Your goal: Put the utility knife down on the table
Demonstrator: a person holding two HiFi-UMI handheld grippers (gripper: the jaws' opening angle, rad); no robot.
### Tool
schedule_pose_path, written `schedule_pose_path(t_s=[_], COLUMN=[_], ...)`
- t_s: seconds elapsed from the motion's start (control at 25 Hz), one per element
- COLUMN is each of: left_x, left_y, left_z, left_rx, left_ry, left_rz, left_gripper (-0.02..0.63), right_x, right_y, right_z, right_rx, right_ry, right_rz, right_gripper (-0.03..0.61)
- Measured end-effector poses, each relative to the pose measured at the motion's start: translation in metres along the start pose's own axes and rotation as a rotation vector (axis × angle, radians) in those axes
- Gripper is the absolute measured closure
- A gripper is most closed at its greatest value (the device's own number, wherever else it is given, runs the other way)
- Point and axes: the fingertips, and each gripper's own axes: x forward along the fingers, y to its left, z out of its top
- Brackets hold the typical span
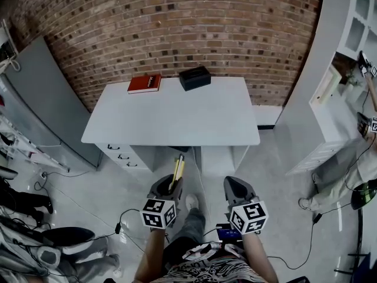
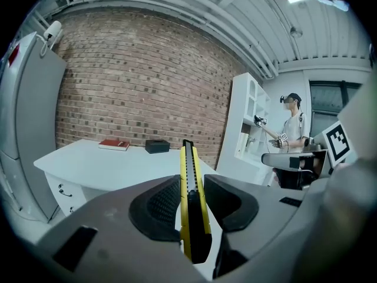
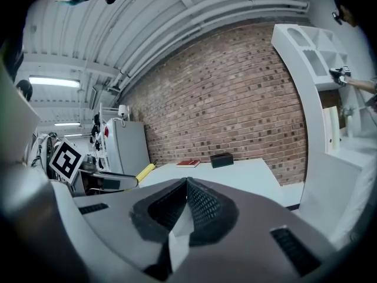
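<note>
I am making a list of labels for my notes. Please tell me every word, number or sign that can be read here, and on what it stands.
No text can be read in these pictures.
Red book: a pale mark on the cover, too small to read.
Marker cubes: black and white square patterns only, no letters.
Utility knife: no label visible.
Black box: no print visible.
</note>
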Motion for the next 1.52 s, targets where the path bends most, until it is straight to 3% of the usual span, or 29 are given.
schedule_pose_path(t_s=[0.6, 0.76, 0.88, 1.28, 1.52], left_x=[0.225, 0.262, 0.279, 0.311, 0.318], left_y=[0.141, 0.167, 0.185, 0.205, 0.21], left_z=[0.068, 0.084, 0.092, 0.106, 0.107], left_rx=[-0.03, -0.024, -0.033, -0.032, -0.027], left_ry=[0.115, 0.128, 0.132, 0.129, 0.132], left_rz=[-0.113, -0.141, -0.158, -0.181, -0.162], left_gripper=[0.485, 0.485, 0.485, 0.485, 0.485], right_x=[0.248, 0.29, 0.311, 0.323, 0.331], right_y=[-0.092, -0.114, -0.119, -0.131, -0.137], right_z=[0.05, 0.055, 0.064, 0.082, 0.085], right_rx=[0.005, 0.064, 0.126, 0.142, 0.164], right_ry=[0.117, 0.127, 0.103, 0.071, 0.065], right_rz=[-0.084, -0.119, -0.131, -0.185, -0.17], right_gripper=[0.578, 0.578, 0.578, 0.578, 0.578])
